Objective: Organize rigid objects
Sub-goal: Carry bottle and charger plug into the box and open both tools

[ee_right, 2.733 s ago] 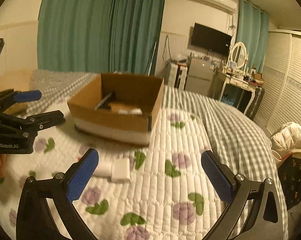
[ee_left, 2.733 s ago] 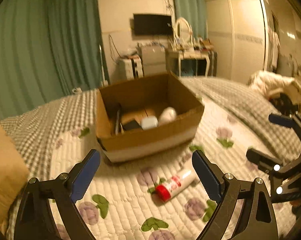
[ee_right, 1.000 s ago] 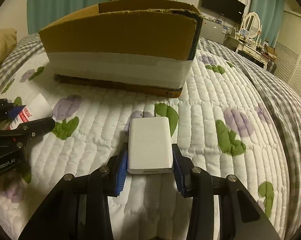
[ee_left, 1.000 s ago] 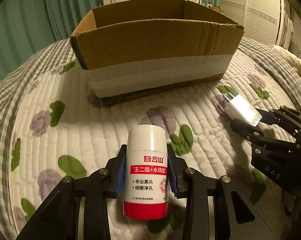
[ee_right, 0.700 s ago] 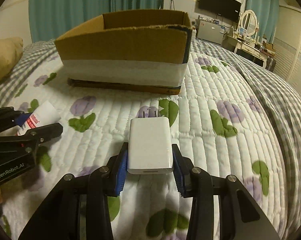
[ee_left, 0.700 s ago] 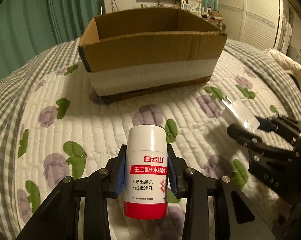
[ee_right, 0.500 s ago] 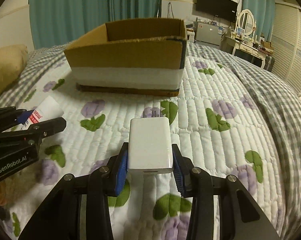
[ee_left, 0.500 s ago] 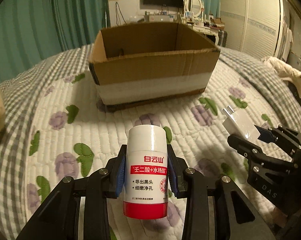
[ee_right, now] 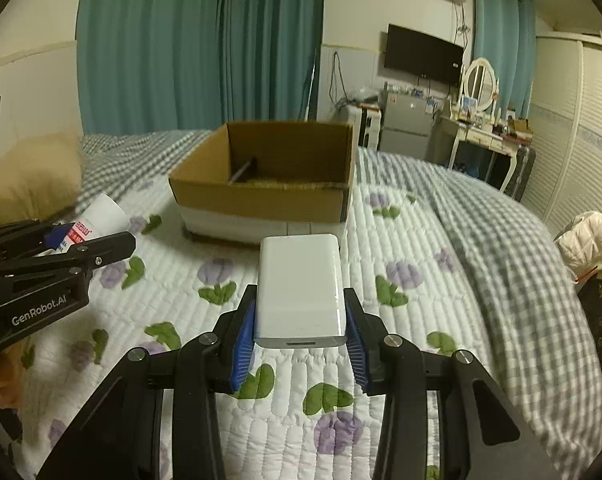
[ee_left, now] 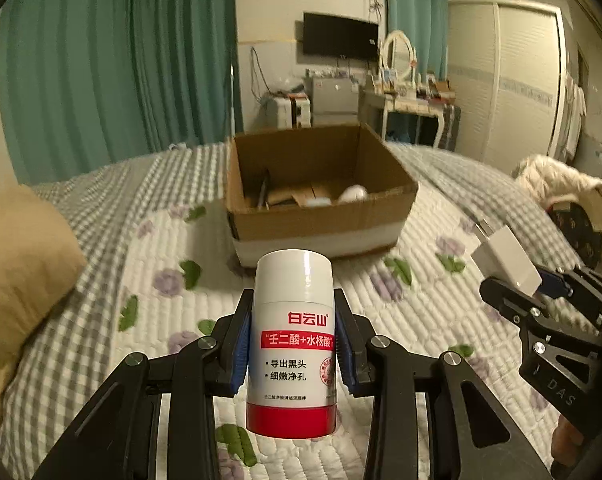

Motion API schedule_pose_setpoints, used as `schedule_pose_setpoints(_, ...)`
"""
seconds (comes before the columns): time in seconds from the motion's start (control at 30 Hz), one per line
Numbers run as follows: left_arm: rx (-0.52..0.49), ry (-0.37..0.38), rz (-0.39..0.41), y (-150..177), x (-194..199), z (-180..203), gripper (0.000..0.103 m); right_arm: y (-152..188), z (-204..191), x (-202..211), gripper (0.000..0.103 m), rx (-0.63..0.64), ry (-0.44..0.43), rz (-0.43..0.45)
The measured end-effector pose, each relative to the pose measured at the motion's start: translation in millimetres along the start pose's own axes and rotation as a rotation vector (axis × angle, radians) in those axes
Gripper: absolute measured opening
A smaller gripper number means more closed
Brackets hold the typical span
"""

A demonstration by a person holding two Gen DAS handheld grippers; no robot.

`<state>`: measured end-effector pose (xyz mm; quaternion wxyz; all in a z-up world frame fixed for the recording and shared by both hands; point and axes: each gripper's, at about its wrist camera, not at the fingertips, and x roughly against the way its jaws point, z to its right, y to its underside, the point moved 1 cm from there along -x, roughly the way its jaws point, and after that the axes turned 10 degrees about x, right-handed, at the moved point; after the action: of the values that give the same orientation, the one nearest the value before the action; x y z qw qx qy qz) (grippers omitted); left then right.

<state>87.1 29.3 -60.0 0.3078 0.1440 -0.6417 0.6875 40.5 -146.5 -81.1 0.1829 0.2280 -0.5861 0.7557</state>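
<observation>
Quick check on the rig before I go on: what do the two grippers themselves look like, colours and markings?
Both are matte black angular linkages with silver screws and ribbed blue pads. The left gripper reads "GenRobot.AI" in white on its side in the right wrist view; the right gripper shows "DAS". No cables or sleeves visible.

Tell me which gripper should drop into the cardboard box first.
Probably left. The left gripper, shut on the bottle, faces the cardboard box head-on. The right gripper, holding the charger, sits off toward its corner.
</observation>
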Motion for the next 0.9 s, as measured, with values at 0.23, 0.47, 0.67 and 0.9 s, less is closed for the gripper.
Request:
schedule_pose_setpoints(0.23, 0.009, 0.016, 0.11, -27, 29, -1, 0.037, -22, 4, 26, 0.04, -0.007, 0.03, 0.072)
schedule_pose_setpoints(0.47, -0.007, 0.044, 0.181, -50, 37, 4, 0.037, -47, 9, 31, 0.04, -0.008, 0.06, 0.125)
schedule_pose_setpoints(0.67, -0.012, 0.074, 0.204, -66, 23, 7, 0.037, -68, 13, 25, 0.04, 0.018, 0.075, 0.161)
schedule_pose_setpoints(0.9, -0.009, 0.088, 0.192, -85, -11, 6, 0.037, -91, 15, -2, 0.04, 0.058, 0.092, 0.181)
